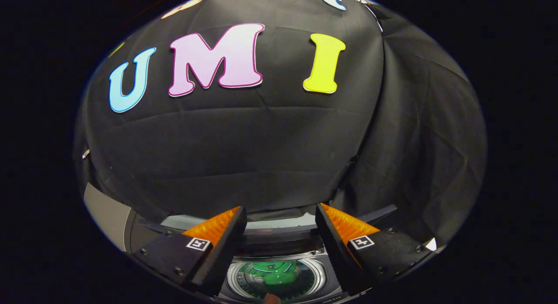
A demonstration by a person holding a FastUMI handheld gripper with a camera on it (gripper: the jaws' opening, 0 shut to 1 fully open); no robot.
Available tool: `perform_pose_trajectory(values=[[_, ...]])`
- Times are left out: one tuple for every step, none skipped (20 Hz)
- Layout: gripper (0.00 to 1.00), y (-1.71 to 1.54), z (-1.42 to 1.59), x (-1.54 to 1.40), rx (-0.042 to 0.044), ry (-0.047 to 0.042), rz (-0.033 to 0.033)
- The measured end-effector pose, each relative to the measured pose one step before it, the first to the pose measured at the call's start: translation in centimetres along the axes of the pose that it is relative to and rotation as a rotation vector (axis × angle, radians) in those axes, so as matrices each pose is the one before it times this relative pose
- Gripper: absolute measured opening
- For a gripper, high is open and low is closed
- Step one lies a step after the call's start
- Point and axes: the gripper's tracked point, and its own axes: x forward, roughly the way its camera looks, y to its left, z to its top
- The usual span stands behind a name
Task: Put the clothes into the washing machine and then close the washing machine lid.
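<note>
Green cloth with pale stripes, the clothes point(273, 272), lies down in the round steel drum point(320, 275) of the washing machine point(279, 247), whose top stands open. The gripper point(279, 216) hangs above it with its fingers point(218, 227) spread wide and nothing between them; the drum shows low in the gap between them. Beyond the fingertips, the machine's raised lid point(279, 224) stands at the back of the opening, against the black cloth wall point(244, 155) of the booth. A fingertip point(272, 298) pokes in at the near rim.
</note>
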Motion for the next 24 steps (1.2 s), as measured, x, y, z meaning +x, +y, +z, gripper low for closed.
perform_pose_trajectory(values=[[0.99, -0.113, -0.191, -0.270, -0.00050, -0.00081, -0.00067], [0.99, -0.064, -0.181, -0.135, -0.00022, -0.00099, 0.00000], [0.99, -0.015, -0.114, -0.205, -0.00164, -0.00012, 0.00070], [0.99, 0.058, -0.068, -0.072, -0.00082, -0.00091, 0.00019], [0.99, 0.050, -0.107, -0.157, 0.00001, -0.00116, 0.00005], [0.99, -0.129, -0.253, -0.415, 0.00001, -0.00036, -0.00050], [0.99, -0.018, -0.121, -0.305, 0.00002, -0.00166, -0.00031], [0.99, -0.025, -0.120, -0.115, -0.00181, -0.00561, 0.00144], [0.99, 0.001, -0.037, -0.213, 0.00194, -0.00551, 0.00109], [0.99, -0.075, -0.195, -0.255, 0.00099, -0.00380, 0.00073], [0.99, 0.002, -0.103, -0.105, 0.00047, -0.00049, -0.00112], [0.99, -0.022, -0.177, -0.212, -0.00068, -0.00081, -0.00168], [0.99, -0.032, -0.100, -0.238, -0.00145, -0.00018, -0.00016], [0.99, 0.002, -0.281, -0.192, -0.00132, -0.00396, 0.00101], [0.99, -0.017, -0.063, -0.251, 0.00076, -0.00754, 0.00145], [0.99, -0.103, -0.138, -0.199, 0.00236, -0.00781, 0.00193], [0.99, 0.045, -0.075, -0.184, 0.00133, -0.00651, 0.00105], [0.99, 0.060, -0.098, -0.139, -0.00420, -0.00568, 0.00195], [0.99, -0.021, -0.153, -0.141, -0.00231, -0.00287, 0.00538], [0.99, -0.088, -0.167, -0.162, 0.01247, -0.00175, 0.00308], [0.99, -0.003, -0.108, -0.142, 0.00776, -0.00233, 0.00269], [0.99, 0.001, -0.180, -0.203, -0.00570, -0.00215, 0.00163], [0.99, 0.016, -0.125, -0.238, -0.00263, -0.00426, 0.00031], [0.99, -0.117, -0.168, -0.190, 0.00151, -0.00391, 0.00233]])
